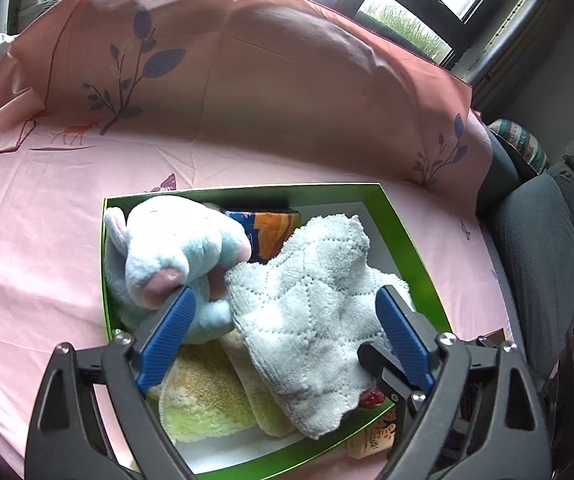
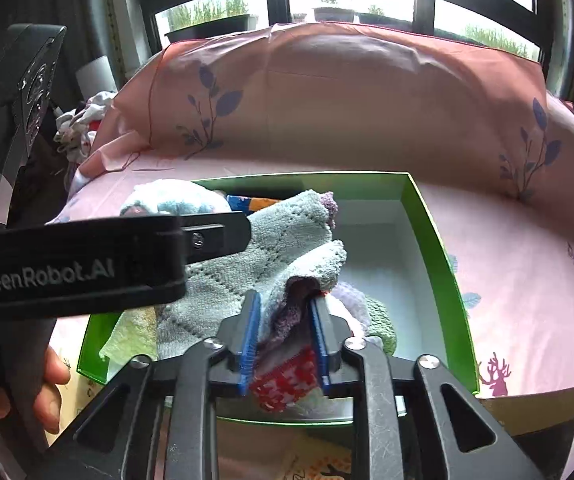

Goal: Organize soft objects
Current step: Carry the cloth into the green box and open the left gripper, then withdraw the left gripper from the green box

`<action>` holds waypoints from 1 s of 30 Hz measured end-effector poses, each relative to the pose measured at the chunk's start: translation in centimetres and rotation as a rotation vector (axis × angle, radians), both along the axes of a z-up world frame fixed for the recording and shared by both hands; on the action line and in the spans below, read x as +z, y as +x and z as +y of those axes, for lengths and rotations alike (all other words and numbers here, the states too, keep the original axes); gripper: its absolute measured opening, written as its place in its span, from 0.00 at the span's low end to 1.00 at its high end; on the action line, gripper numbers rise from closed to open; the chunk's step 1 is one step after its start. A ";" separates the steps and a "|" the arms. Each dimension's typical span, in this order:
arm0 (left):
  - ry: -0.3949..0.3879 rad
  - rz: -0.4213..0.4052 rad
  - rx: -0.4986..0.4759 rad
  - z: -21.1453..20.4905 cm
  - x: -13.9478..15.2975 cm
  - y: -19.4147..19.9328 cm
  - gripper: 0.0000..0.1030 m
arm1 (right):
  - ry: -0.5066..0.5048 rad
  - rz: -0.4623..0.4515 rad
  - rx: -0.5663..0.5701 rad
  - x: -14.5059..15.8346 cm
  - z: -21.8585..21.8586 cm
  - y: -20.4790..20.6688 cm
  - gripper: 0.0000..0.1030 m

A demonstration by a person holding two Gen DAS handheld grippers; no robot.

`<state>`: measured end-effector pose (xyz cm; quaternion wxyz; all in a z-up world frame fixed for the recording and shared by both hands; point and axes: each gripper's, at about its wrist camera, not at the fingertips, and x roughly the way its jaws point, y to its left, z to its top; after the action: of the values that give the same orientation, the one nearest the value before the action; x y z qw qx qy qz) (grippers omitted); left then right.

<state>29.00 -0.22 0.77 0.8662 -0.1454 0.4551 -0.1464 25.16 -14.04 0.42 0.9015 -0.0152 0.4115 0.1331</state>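
Observation:
A green box with a white inside [image 1: 407,236] [image 2: 439,248] sits on the pink sheet. It holds a light blue plush toy [image 1: 175,244] [image 2: 167,202], a grey quilted towel [image 1: 311,280] [image 2: 287,224], a yellow towel [image 1: 203,396] and an orange-blue packet [image 1: 273,232]. My left gripper [image 1: 287,291] stands wide open over the box, with the grey towel lying loose between its blue pads. My right gripper [image 2: 283,298] is partly open around the towel's bunched purple-lined edge [image 2: 291,316], above a red patterned cloth [image 2: 287,382]; a gap shows at its right pad.
The pink sheet [image 1: 47,220] runs up a raised back [image 2: 367,100] behind the box. A grey seat [image 1: 547,232] stands to the right. The left gripper's black body [image 2: 87,264] crosses the right wrist view, with a hand [image 2: 47,380] under it. The box's right half [image 2: 383,248] shows bare white floor.

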 end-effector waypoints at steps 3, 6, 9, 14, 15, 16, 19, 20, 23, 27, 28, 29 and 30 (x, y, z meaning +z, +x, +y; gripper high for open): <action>0.011 -0.033 -0.004 0.4 1.3 -1.1 0.95 | 0.029 -0.039 -0.012 1.5 -1.4 -1.9 0.52; 0.020 -0.086 -0.012 0.5 2.9 -2.9 0.99 | 0.043 -0.091 -0.028 3.3 -2.9 -4.6 0.67; 0.021 -0.116 -0.031 0.4 3.9 -5.1 0.99 | 0.070 -0.137 -0.030 4.8 -4.3 -7.7 0.83; 0.023 -0.147 -0.048 0.4 4.6 -9.2 0.99 | 0.091 -0.169 -0.041 5.8 -5.5 -12.5 0.83; 0.025 -0.153 -0.045 0.5 4.7 -10.1 0.99 | 0.090 -0.172 -0.037 5.8 -5.7 -13.4 0.83; 0.032 -0.157 -0.043 0.5 4.6 -10.9 0.99 | 0.089 -0.177 -0.037 5.8 -5.7 -14.3 0.83; 0.055 -0.167 -0.052 0.1 4.2 -13.3 0.99 | 0.103 -0.176 -0.030 5.3 -5.8 -16.3 0.83; 0.068 -0.174 -0.051 0.0 4.0 -14.1 0.99 | 0.099 -0.178 -0.037 5.0 -5.8 -16.9 0.83; 0.104 -0.183 -0.065 -0.6 2.9 -16.1 0.99 | 0.077 -0.173 -0.030 3.6 -5.3 -18.7 0.83; 0.175 -0.192 -0.086 -1.8 0.8 -18.0 0.99 | 0.092 -0.140 -0.023 1.7 -5.3 -20.3 0.83; 0.202 -0.195 -0.094 -2.3 0.2 -18.4 0.99 | 0.095 -0.131 -0.023 1.2 -5.3 -20.7 0.83; 0.221 -0.195 -0.105 -2.7 -0.3 -18.7 0.99 | 0.098 -0.126 -0.022 0.7 -5.4 -21.1 0.83; 0.234 -0.194 -0.115 -3.1 -0.9 -18.9 0.99 | 0.100 -0.120 -0.020 0.2 -5.4 -21.4 0.83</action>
<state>10.12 -3.32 -0.16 0.9073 -0.0023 0.3910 -0.1548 3.78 -19.42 0.65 0.9255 0.0259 0.3496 0.1431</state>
